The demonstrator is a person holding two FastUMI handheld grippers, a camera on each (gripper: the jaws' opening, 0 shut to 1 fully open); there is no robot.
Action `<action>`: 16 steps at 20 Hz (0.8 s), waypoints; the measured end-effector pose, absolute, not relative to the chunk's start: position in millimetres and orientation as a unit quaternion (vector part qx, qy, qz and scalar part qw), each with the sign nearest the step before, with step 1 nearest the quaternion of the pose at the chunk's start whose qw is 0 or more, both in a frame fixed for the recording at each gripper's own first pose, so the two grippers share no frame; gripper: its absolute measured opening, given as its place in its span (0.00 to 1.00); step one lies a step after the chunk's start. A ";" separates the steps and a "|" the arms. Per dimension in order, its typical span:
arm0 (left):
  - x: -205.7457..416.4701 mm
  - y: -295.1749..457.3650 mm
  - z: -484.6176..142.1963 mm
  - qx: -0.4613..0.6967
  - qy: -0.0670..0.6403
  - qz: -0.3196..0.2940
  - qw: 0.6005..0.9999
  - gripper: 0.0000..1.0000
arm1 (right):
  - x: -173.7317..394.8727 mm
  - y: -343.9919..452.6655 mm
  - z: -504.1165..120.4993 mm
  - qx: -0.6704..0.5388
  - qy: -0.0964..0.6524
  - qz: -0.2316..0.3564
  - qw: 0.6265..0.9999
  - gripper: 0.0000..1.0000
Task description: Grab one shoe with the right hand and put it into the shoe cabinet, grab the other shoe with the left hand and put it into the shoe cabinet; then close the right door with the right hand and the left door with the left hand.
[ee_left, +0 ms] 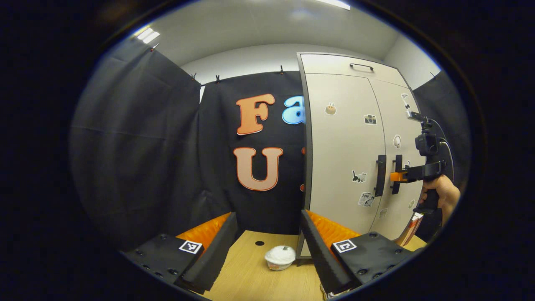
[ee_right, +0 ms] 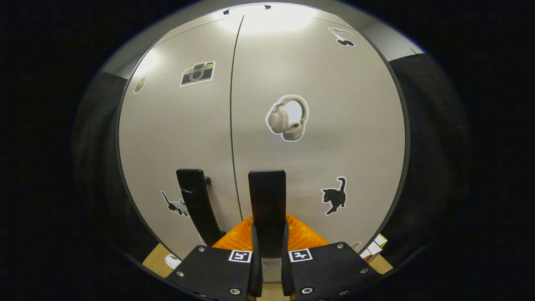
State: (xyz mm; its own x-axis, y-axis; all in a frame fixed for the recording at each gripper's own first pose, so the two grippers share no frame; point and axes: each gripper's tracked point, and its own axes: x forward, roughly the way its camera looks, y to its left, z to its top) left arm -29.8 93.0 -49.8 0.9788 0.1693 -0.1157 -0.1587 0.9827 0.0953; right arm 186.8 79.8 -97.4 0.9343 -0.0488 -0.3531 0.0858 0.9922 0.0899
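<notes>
Door-closing step: right gripper (ee_left: 397,176) clamps the right door handle (ee_right: 267,200), both cabinet doors (ee_left: 349,146) look shut. Left gripper (ee_left: 267,246) fingers apart, empty; next, release the handle.

The cabinet (ee_right: 317,83) doors are smooth with a soft satin sheen that catches the ceiling light, and their handles (ee_right: 267,200) look like matt dark plastic; the stickers (ee_right: 288,118) on them look like flat printed paper or film. The bench (ee_left: 250,276) shows pale wood grain with a smooth finish, and the bowl (ee_left: 280,257) on it has a white, wrinkled cover. The booth wall (ee_left: 138,146) is matt black cloth hanging in loose folds.
</notes>
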 end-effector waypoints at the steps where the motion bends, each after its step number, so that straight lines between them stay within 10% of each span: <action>1: -30.0 92.2 -49.7 0.042 0.064 0.079 0.994 0.98 | 183.6 80.3 -96.3 0.056 0.178 -0.029 0.982 0.17; 16: 4.0 -15.4 -68.2 0.035 0.078 -0.040 0.996 0.97 | 114.1 57.0 -79.9 0.059 0.182 0.006 0.982 0.17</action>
State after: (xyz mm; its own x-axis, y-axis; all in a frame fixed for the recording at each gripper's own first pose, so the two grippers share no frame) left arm 4.0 -15.4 -68.2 0.9848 -0.0734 -0.1575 0.0844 0.9944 0.0639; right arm 114.1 57.0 -79.9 0.9337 0.0328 -0.3565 0.0098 0.9931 0.1170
